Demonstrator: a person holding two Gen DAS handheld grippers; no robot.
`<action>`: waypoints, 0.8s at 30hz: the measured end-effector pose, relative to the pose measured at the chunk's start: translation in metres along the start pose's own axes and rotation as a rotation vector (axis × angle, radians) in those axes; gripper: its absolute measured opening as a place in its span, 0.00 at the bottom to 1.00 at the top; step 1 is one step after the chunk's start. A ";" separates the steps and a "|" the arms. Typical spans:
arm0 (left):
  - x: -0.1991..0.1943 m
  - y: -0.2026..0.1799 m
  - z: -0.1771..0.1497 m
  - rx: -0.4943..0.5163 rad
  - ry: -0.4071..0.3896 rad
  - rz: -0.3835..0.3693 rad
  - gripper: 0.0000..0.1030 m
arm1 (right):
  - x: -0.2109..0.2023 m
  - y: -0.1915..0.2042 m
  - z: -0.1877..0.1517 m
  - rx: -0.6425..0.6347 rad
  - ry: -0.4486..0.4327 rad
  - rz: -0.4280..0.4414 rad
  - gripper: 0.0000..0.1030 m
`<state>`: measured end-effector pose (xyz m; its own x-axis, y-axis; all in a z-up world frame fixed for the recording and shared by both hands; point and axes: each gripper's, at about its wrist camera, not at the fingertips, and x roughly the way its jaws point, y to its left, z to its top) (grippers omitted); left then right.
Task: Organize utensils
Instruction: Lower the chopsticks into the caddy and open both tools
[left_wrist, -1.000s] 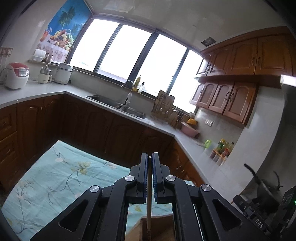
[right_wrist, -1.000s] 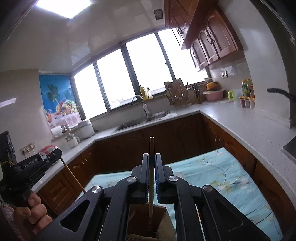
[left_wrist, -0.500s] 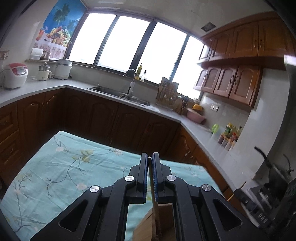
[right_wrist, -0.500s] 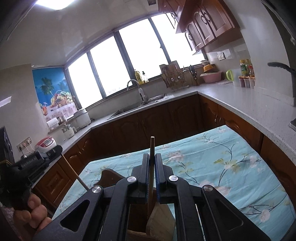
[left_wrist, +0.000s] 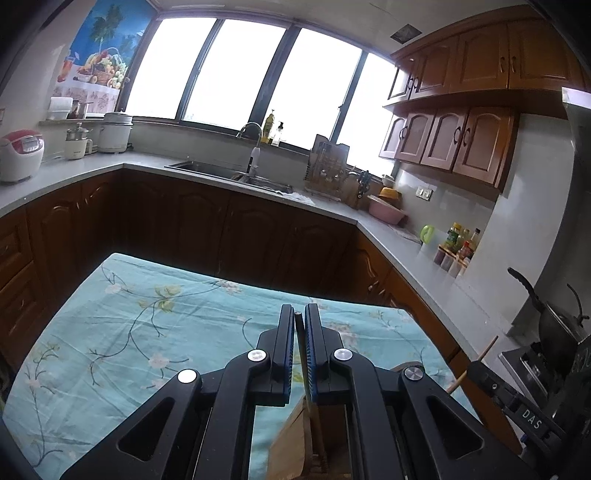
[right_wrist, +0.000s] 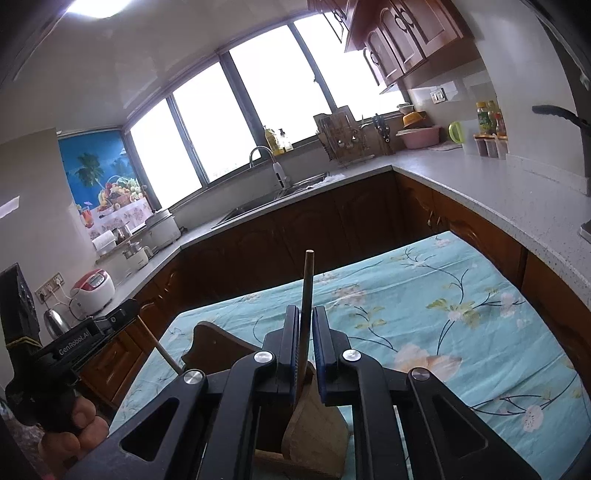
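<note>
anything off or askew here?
Nothing spilled or damaged. Each hand-held gripper, left and right, pinches one chopstick: the left's and the right's lean slightly over the wooden holder.

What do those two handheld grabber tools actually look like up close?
Both the left gripper and the right gripper are matte black, with angular linkage arms, silver round bolts and blue ribbed lining inside the jaws. White lettering shows on both bodies: "GenRobot.AI" on the left, "DAS" on the right. A bare hand grips the left one's handle.

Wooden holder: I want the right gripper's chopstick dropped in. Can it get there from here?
Probably yes. The right gripper holds its chopstick directly above the wooden holder, nothing between; the left gripper is off to the side.
</note>
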<state>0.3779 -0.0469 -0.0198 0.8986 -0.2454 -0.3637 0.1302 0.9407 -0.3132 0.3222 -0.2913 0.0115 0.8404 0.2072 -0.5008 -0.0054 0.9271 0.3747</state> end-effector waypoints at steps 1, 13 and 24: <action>-0.001 0.000 0.001 0.000 0.002 -0.002 0.05 | 0.000 0.001 0.000 -0.004 0.002 -0.001 0.10; -0.005 -0.001 0.002 -0.007 0.022 0.004 0.29 | -0.003 -0.002 -0.003 0.016 0.019 0.004 0.42; -0.060 0.003 -0.012 0.006 0.060 0.045 0.79 | -0.042 -0.003 -0.015 0.033 0.028 0.034 0.77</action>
<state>0.3197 -0.0321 -0.0091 0.8771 -0.2163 -0.4288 0.0930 0.9524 -0.2902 0.2785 -0.2977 0.0195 0.8248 0.2472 -0.5085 -0.0154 0.9088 0.4169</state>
